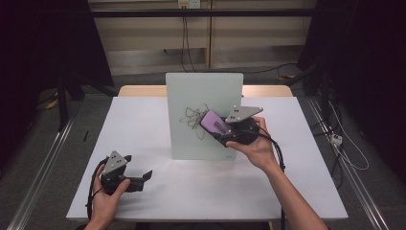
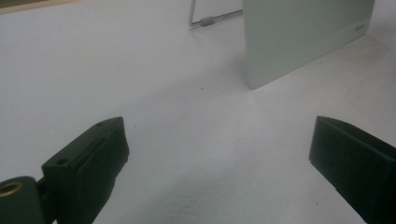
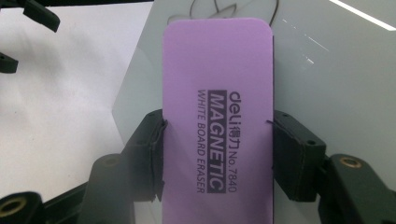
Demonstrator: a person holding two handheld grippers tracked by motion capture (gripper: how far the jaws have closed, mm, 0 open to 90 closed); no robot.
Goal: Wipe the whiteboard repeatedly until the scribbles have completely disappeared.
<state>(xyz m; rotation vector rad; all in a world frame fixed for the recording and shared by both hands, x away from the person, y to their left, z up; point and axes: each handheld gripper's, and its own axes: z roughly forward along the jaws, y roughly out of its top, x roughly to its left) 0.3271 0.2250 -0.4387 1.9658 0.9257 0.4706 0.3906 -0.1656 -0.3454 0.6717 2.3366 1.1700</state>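
Two grippers at a white table [image 1: 143, 201], one in each hand. Right gripper [image 1: 221, 128] raised over the middle of the table, clamped on a purple eraser [image 1: 214, 123] and held in front of a small whiteboard [image 1: 203, 91] standing upright near the table's centre. Seen along the right gripper's own jaws, black pads [image 3: 149, 158] pressed against both long edges of the eraser [image 3: 217, 121], its flat printed back turned to the camera, lettering reading "MAGNETIC WHITE BOARD ERASER", rounded far end pointing up toward the board [image 3: 327, 74]. On the board face, a loose dark scribble [image 1: 194, 117] just left of the eraser and partly above it in the high view; top loops of the same scribble [image 3: 219, 9] peeking over the eraser's far end in the right gripper view. Whether the eraser's far side touches the board, impossible to tell. Left gripper [image 1: 146, 176] low at the near left of the table, well apart from the board, gripped in the left hand [image 1: 107, 201], jaws spread wide with bare table between them [image 2: 215, 154]. Beyond those jaws, the lower corner of the board [image 2: 303, 42] and a thin metal stand leg [image 2: 205, 21] behind it
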